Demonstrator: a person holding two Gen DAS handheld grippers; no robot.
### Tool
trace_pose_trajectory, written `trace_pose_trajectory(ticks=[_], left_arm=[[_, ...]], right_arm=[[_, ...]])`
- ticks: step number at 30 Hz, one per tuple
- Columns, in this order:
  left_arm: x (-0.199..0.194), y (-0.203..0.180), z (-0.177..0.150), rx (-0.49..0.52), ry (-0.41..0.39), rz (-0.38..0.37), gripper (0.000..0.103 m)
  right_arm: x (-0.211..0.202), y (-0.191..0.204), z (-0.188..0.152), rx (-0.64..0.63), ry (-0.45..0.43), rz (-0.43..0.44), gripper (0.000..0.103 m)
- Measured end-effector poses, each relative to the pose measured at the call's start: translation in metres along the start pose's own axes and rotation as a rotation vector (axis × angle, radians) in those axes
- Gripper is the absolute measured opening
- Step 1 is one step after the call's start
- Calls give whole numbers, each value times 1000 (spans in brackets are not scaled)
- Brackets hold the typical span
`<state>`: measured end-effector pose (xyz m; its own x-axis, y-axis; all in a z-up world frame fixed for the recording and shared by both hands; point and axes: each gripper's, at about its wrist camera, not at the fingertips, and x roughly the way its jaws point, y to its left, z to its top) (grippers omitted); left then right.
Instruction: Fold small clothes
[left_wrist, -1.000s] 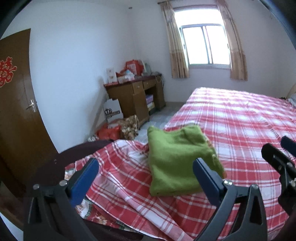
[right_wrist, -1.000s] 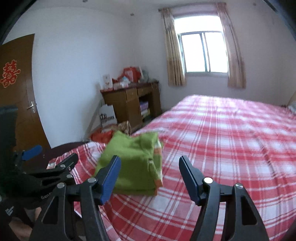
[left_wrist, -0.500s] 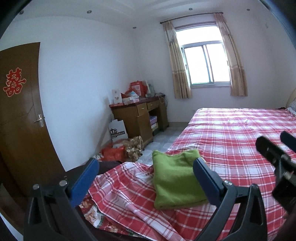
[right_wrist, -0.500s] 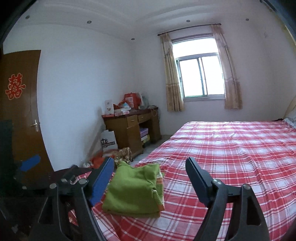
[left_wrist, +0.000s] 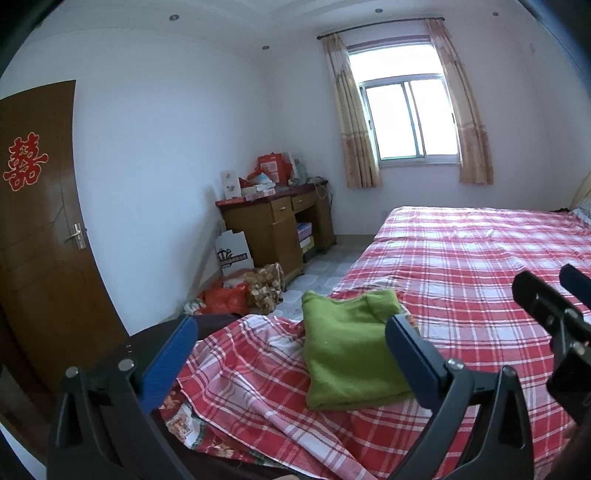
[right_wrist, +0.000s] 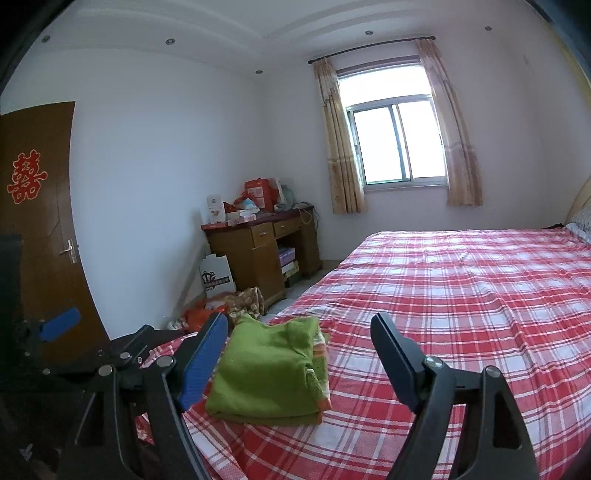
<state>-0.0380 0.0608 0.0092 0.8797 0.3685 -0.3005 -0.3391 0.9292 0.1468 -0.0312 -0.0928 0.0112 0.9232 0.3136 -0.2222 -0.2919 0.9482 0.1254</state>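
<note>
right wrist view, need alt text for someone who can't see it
A folded green garment lies at the near corner of a bed with a red and white plaid sheet, just beyond the open, empty right tongs. The left tongs show at the left edge; behind are a cluttered wooden desk, a curtained window and a brown door.

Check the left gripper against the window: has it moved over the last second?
Yes. The left gripper has tilted up and pulled back: the window sits lower in its view, ceiling lights now show, and the folded green garment appears smaller.
</note>
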Motion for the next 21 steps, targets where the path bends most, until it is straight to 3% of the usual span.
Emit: trace_pose_trajectory(ticks=[21], left_arm=[[8, -1, -4, 3, 31, -7, 103]], right_arm=[[4, -7, -2, 26, 25, -10, 81]])
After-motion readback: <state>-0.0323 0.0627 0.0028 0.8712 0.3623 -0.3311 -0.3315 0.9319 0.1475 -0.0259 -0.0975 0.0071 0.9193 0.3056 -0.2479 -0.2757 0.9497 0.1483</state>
